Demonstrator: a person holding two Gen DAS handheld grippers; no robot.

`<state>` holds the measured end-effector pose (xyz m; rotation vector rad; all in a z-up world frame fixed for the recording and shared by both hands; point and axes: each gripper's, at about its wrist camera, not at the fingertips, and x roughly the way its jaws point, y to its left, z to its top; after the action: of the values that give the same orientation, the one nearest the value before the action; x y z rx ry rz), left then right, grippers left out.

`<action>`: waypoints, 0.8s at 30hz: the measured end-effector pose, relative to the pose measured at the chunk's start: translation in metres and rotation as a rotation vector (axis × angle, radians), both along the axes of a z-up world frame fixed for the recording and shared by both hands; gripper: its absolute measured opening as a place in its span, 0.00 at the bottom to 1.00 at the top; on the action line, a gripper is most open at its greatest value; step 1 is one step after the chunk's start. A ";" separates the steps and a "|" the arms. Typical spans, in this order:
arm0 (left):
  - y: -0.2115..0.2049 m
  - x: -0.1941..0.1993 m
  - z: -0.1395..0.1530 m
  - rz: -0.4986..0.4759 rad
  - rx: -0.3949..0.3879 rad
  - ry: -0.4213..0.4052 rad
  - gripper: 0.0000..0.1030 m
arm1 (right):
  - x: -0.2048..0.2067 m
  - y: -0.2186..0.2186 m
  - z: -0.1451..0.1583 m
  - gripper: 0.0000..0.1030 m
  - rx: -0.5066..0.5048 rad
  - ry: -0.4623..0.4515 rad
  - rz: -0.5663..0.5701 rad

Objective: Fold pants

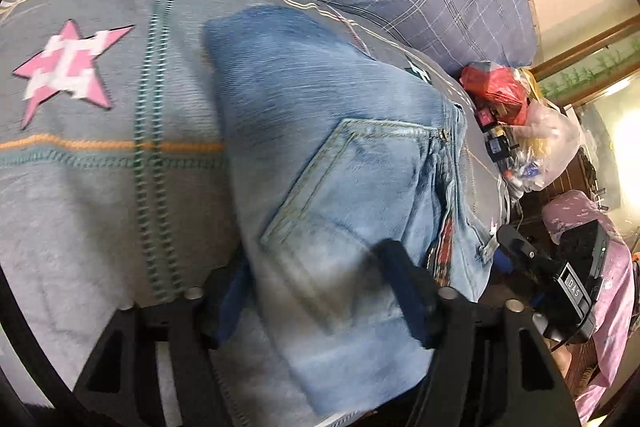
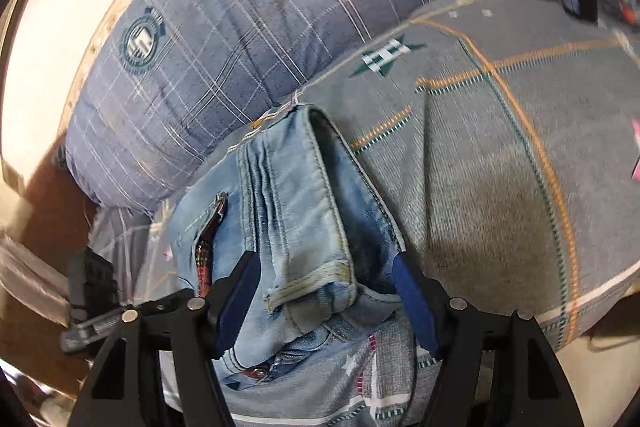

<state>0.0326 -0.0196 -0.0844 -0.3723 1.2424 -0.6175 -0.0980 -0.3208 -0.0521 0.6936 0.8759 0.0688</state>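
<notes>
Light blue jeans (image 1: 328, 163) lie folded on a grey bedspread, back pocket (image 1: 352, 179) up. My left gripper (image 1: 316, 291) is open, its fingers straddling the near end of the folded jeans. In the right wrist view the jeans (image 2: 296, 219) show their waistband and folded edge. My right gripper (image 2: 324, 291) is open with the waistband end between its blue-padded fingers (image 2: 412, 299), not pinched. The right gripper also shows in the left wrist view (image 1: 560, 267) beside the jeans.
The grey bedspread (image 1: 100, 167) has a pink star (image 1: 68, 67) and stitched lines. A blue plaid pillow (image 2: 240, 27) lies behind the jeans. Red and clear plastic bags (image 1: 508, 95) and small items sit at the bed's edge. Pink cloth (image 1: 608, 287) is at the right.
</notes>
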 end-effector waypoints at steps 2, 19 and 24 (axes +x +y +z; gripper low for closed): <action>-0.004 0.005 0.000 0.005 -0.006 -0.003 0.68 | -0.002 -0.006 -0.005 0.70 0.044 0.012 -0.024; 0.034 0.009 0.041 0.112 0.073 -0.205 0.19 | 0.024 0.015 -0.007 0.70 0.058 0.018 0.032; 0.086 0.006 0.031 0.162 0.052 -0.161 0.19 | 0.035 0.042 -0.005 0.70 0.036 0.009 0.114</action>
<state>0.0384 0.0663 -0.0534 -0.3687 1.0606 -0.4663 -0.0629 -0.2790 -0.0571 0.6775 0.9240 0.1840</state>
